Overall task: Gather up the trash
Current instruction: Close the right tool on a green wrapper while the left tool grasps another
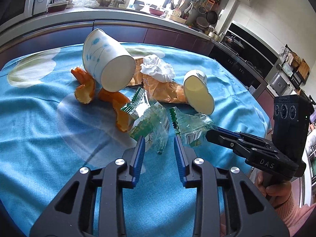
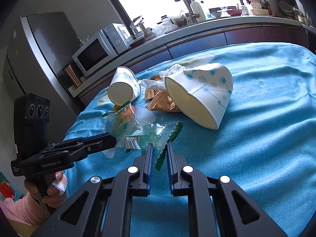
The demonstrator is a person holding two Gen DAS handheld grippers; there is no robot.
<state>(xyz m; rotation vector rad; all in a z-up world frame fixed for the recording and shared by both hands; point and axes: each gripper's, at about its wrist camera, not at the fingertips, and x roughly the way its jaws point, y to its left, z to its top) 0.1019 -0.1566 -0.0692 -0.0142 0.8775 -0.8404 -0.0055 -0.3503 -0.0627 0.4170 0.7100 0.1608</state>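
Trash lies in a heap on a blue tablecloth (image 1: 39, 122). There are two tipped paper cups (image 1: 106, 63) (image 1: 197, 92), orange peel (image 1: 86, 90), a crumpled tissue (image 1: 158, 69), a brown wrapper (image 1: 158, 88) and two clear green-edged wrappers (image 1: 150, 122) (image 1: 187, 128). My left gripper (image 1: 159, 140) is open, its fingertips on either side of the left clear wrapper's near end. My right gripper (image 2: 159, 148) is nearly shut around the green edge of the other clear wrapper (image 2: 150, 136). The crushed cup (image 2: 203, 94) lies just beyond it.
A kitchen counter (image 1: 138, 17) with a tap, bottles and bowls runs behind the table. A microwave (image 2: 94, 53) and a fridge (image 2: 39, 49) stand to the left in the right wrist view. A stove (image 1: 237, 45) is at the right.
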